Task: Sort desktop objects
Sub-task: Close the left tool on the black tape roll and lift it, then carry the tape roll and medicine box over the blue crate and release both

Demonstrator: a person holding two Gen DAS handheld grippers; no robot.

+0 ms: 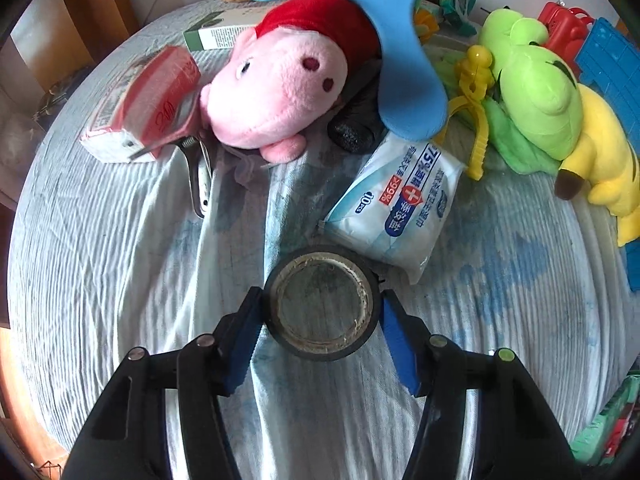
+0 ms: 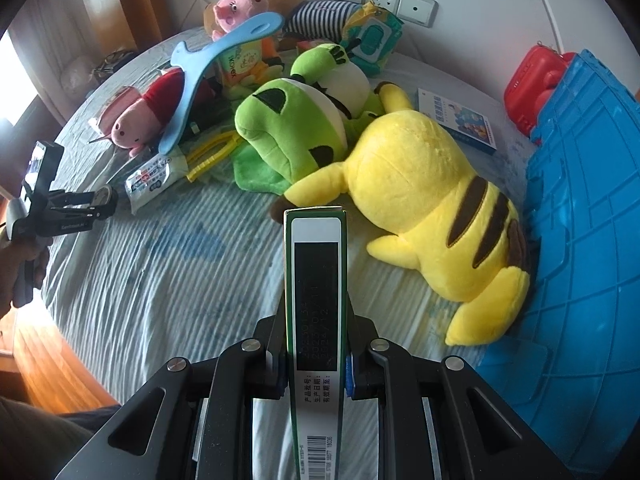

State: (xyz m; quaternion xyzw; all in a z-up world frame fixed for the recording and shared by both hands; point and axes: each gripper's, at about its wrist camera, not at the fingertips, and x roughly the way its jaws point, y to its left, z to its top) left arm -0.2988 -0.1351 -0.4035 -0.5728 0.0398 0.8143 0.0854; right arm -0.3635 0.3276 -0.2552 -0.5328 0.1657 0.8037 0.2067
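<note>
The left gripper (image 1: 322, 320) reaches forward low over the striped bedsheet (image 1: 120, 248), its jaws pressed against the two sides of a black tape roll (image 1: 322, 304) that lies flat between them. Just beyond the jaws and to their right, a wet-wipe pack (image 1: 396, 204) touches the roll's far edge; further ahead lies a pink pig plush (image 1: 276, 88) under a blue three-armed plastic piece (image 1: 384, 20). In the right wrist view a hand (image 2: 24, 264) grips the left gripper's handle from below, holding it level. The right gripper (image 2: 314, 360) points forward above the sheet, its jaws pinching a narrow green-edged box (image 2: 316, 300) that stands on edge between them. Ahead and right of these jaws lies a yellow plush (image 2: 424, 200), touching a blue crate (image 2: 580, 240) at the far right.
</note>
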